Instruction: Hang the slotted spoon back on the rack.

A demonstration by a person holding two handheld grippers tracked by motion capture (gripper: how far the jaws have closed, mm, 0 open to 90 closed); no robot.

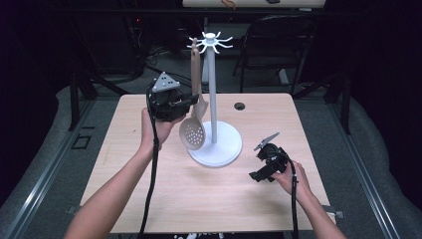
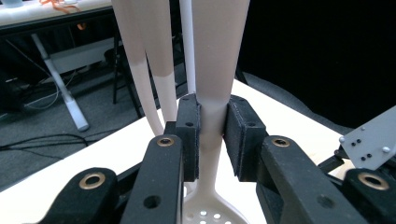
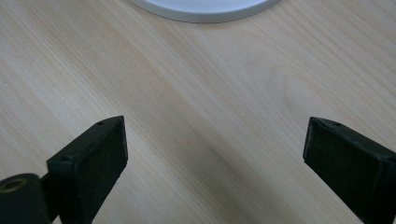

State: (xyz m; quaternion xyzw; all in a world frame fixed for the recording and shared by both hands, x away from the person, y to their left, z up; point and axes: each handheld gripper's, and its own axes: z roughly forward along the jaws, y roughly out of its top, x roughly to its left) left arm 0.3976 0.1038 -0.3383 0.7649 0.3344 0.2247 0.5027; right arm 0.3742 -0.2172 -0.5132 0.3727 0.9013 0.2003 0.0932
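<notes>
A beige slotted spoon (image 1: 194, 124) hangs upright beside the white hook stand (image 1: 213, 89), its handle top close to one of the stand's hooks (image 1: 195, 46). My left gripper (image 1: 186, 103) is shut on the spoon's handle, held above the table's far left. In the left gripper view both pads clamp the spoon's handle (image 2: 212, 112), with the perforated bowl (image 2: 210, 215) below and the stand's pole (image 2: 187, 46) behind. My right gripper (image 1: 259, 175) rests low near the stand's round base (image 1: 219, 149), open, its jaws wide apart over bare wood (image 3: 210, 140).
The light wooden table (image 1: 199, 199) has a cable hole (image 1: 240, 106) at the back. A dark chair (image 1: 278, 45) stands behind the table. The stand's base rim (image 3: 201, 11) lies just ahead of the right gripper.
</notes>
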